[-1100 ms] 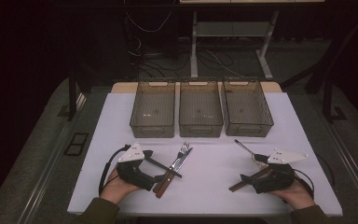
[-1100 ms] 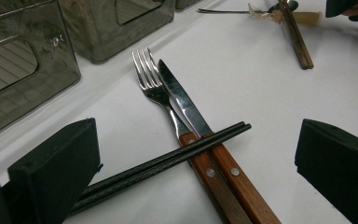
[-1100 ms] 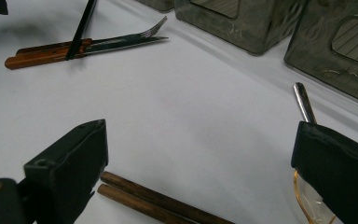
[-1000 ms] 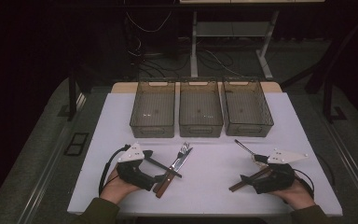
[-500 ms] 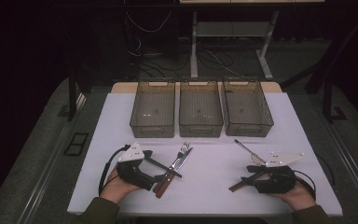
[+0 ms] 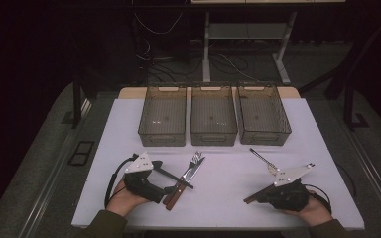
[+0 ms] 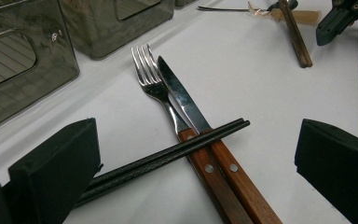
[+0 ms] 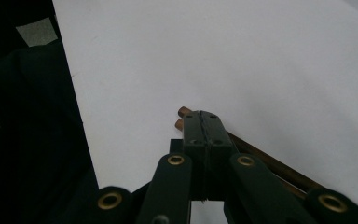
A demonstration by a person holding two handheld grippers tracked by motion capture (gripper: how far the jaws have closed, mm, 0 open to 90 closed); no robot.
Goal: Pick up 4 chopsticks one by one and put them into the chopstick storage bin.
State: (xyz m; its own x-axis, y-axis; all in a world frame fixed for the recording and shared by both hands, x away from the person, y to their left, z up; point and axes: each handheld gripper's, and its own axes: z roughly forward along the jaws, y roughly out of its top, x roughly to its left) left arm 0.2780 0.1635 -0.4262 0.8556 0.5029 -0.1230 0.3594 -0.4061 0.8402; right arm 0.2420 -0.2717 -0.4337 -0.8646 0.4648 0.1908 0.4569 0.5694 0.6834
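While your right gripper (image 8: 200, 122), jaws just clenched on nothing, sits over the brown chopsticks (image 8: 261, 161) w/ tips apparently above them, and left gripper (image 7: 191, 172) stands released astride the black chopsticks (image 7: 168, 156), lifting now risks an empty grab.

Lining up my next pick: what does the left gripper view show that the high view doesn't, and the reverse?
Left gripper view: the rivets in the wooden handles and the separate tines of the fork. High view: all three bins in a row, plus the person's left hand and right hand. Both: fork, knife, black chopsticks, brown chopsticks, white table.
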